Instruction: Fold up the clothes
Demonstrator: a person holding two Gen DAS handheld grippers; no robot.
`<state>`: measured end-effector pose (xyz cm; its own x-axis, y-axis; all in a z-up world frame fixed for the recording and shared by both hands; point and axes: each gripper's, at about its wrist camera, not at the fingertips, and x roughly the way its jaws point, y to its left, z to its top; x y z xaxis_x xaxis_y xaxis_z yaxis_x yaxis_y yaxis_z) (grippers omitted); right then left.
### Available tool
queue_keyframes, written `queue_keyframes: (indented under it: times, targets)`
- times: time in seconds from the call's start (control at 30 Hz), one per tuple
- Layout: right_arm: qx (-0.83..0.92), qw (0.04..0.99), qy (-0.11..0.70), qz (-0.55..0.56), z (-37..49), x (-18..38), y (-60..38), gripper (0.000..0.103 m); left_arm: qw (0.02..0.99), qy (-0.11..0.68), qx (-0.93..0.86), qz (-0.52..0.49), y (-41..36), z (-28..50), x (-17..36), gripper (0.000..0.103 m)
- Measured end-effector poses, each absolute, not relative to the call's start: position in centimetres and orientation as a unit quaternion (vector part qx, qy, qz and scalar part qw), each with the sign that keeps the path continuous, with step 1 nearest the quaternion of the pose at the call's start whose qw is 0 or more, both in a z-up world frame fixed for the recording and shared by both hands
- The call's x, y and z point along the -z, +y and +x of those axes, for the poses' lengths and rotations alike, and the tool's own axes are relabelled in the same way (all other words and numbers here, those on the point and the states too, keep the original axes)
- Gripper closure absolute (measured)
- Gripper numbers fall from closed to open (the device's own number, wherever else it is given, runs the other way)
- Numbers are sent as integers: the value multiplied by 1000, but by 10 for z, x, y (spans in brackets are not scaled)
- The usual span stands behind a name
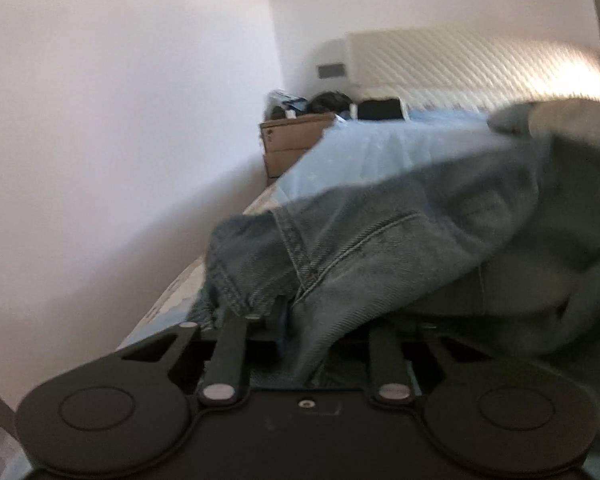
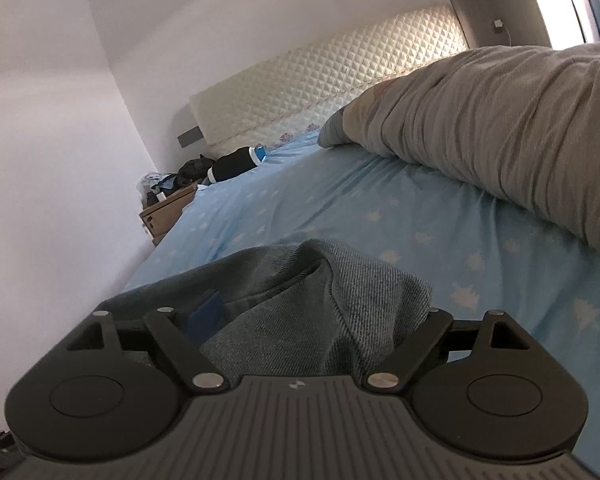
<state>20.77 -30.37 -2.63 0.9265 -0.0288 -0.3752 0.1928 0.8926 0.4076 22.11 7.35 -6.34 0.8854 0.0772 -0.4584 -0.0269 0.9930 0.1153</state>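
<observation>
A pair of blue denim jeans [image 1: 380, 248] is bunched over my left gripper [image 1: 300, 332], with stitched seams and a pocket edge showing. The cloth hides the fingertips, and the jaws seem closed on it. In the right wrist view the jeans [image 2: 300, 312] drape over my right gripper [image 2: 300, 340]. A fold stands up in front of it, with a dark blue label inside. The fingertips are hidden there too. Both grippers hold the jeans just above the light blue bedsheet [image 2: 380, 208].
A grey-beige duvet [image 2: 500, 128] is piled at the right of the bed. A quilted cream headboard [image 2: 320, 80] stands at the far end. A wooden nightstand [image 2: 168, 212] with dark items stands in the far left corner. A white wall runs along the left.
</observation>
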Motion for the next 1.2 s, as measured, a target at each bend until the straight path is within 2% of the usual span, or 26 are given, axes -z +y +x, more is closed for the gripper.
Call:
queue_keyframes:
  times: [0.13,0.27,0.4,0.53,0.73,0.97,1.1,1.2]
  targets:
    - [22,961,171,214,202,21,-297,23,971,230,-50,-30,107,202,47,89]
    - [-63,970,159,175,191,11,-273,37,970,212,-58,-105,133,194,29,90]
    - [-213,949,189,135,177,7,-231,43,973,200,-58,-95,135,190,28,90]
    - [-305,921,238,38,161,13,-175,43,976,198,-70,-63,129,187,38,89]
    - [-324,915,241,-16,149,16,-140,26,971,214,-78,-70,133,203,51,87]
    - [-314,918,202,133,149,-3,-195,25,969,221,-78,-79,136,217,56,86]
    - [-293,912,167,235,161,-12,-228,20,968,222,-81,-84,138,222,57,86]
    - [-229,923,194,242,194,-19,-238,15,967,225,-80,-88,139,225,58,86]
